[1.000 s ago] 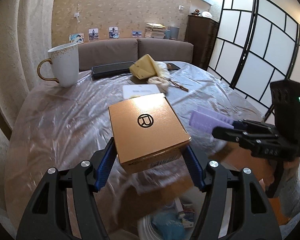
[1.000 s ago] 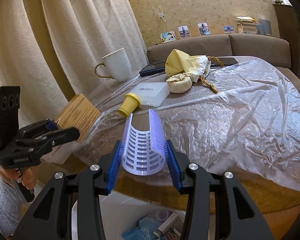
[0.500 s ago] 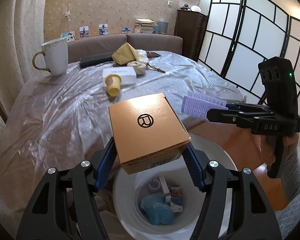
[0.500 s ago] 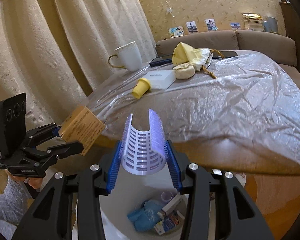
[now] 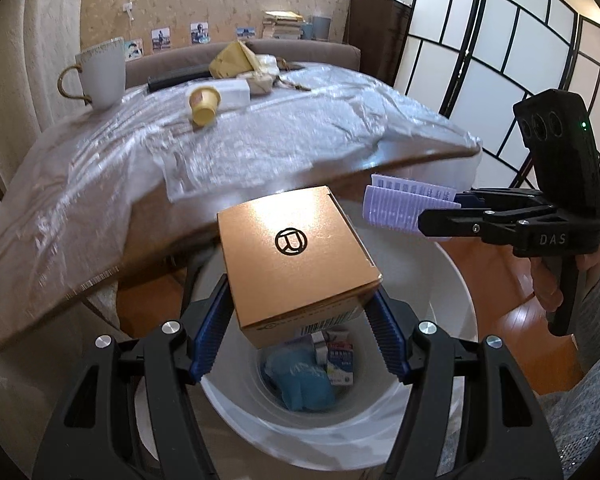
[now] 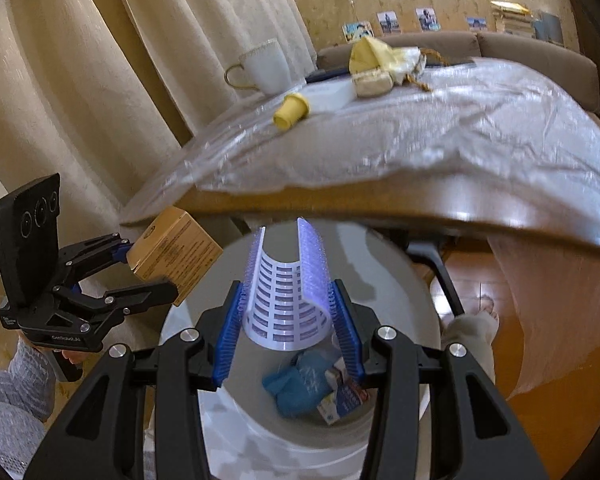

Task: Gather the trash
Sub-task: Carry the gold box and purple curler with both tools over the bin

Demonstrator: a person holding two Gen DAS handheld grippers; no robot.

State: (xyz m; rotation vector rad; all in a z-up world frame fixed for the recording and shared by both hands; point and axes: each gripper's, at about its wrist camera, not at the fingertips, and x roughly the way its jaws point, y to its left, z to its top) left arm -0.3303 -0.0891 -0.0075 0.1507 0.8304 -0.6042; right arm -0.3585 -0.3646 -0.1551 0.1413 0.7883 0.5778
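Observation:
My left gripper (image 5: 298, 320) is shut on a brown cardboard box (image 5: 292, 256) with a round black logo; the box hangs over the white trash bin (image 5: 452, 280). In the right wrist view the same box (image 6: 176, 254) shows at the left, in the left gripper (image 6: 148, 268). My right gripper (image 6: 286, 328) is shut on a curved lilac perforated plastic piece (image 6: 284, 288), also above the bin (image 6: 400, 280). That piece (image 5: 404, 208) shows at the right of the left wrist view in the right gripper (image 5: 452, 212). Blue crumpled trash (image 6: 296, 384) and small cartons lie in the bin.
The table (image 5: 220, 152), under clear plastic sheeting, juts over the bin's far side. On it stand a white mug (image 5: 102, 72), a yellow cup on its side (image 5: 204, 106), a white box (image 5: 234, 92) and a yellow cloth bag (image 5: 236, 60). A folding screen (image 5: 500, 60) stands at the right.
Both grippers have pulled back from the table and sunk, carrying the box and the lilac piece from over the tabletop to above the trash bin, which now fills the lower views.

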